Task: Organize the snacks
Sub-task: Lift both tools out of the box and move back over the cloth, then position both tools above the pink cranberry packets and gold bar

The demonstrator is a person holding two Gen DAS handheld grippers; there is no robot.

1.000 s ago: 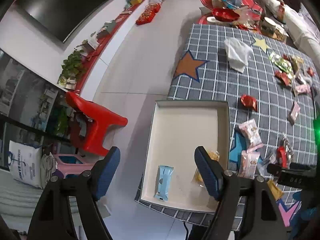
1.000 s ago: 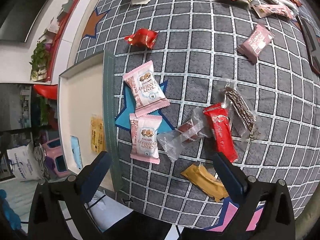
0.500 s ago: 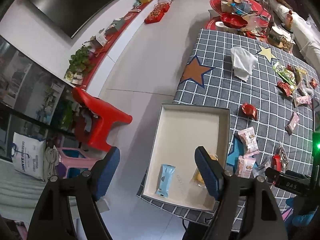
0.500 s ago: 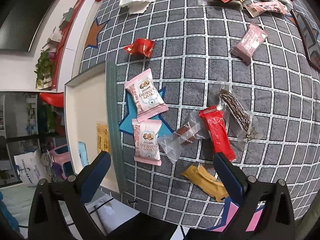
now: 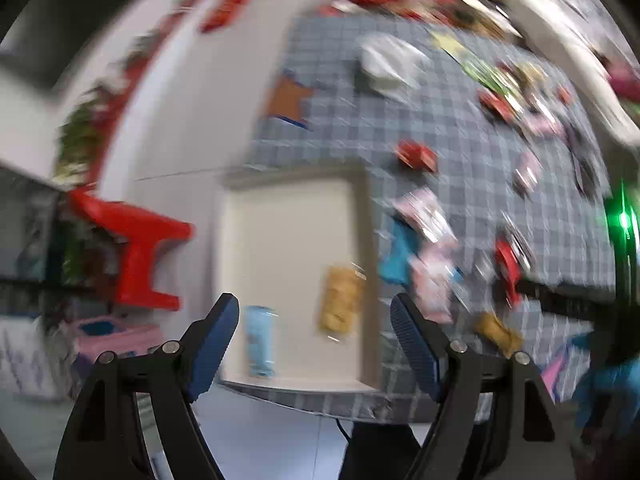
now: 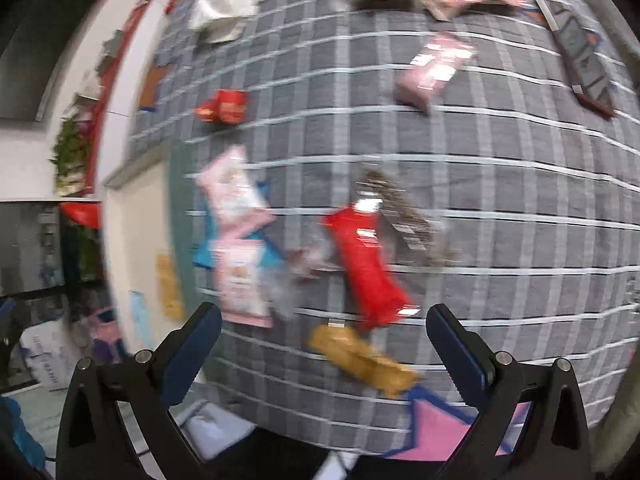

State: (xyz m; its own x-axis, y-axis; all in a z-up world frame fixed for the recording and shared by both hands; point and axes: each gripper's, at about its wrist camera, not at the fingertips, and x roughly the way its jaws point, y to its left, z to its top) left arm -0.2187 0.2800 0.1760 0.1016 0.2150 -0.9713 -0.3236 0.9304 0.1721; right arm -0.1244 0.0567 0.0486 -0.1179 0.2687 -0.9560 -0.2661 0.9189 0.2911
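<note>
Both grippers, right gripper and left gripper, hang spread and empty; crowded wrappers near the orange packet risk a double grab.

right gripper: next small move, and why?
Probably ease the right gripper down onto the golden-brown packet and close. Its jaws are open and empty, and that packet lies nearest between them on the checked cloth, outside the tray, which holds only a yellow packet and a blue one.
</note>
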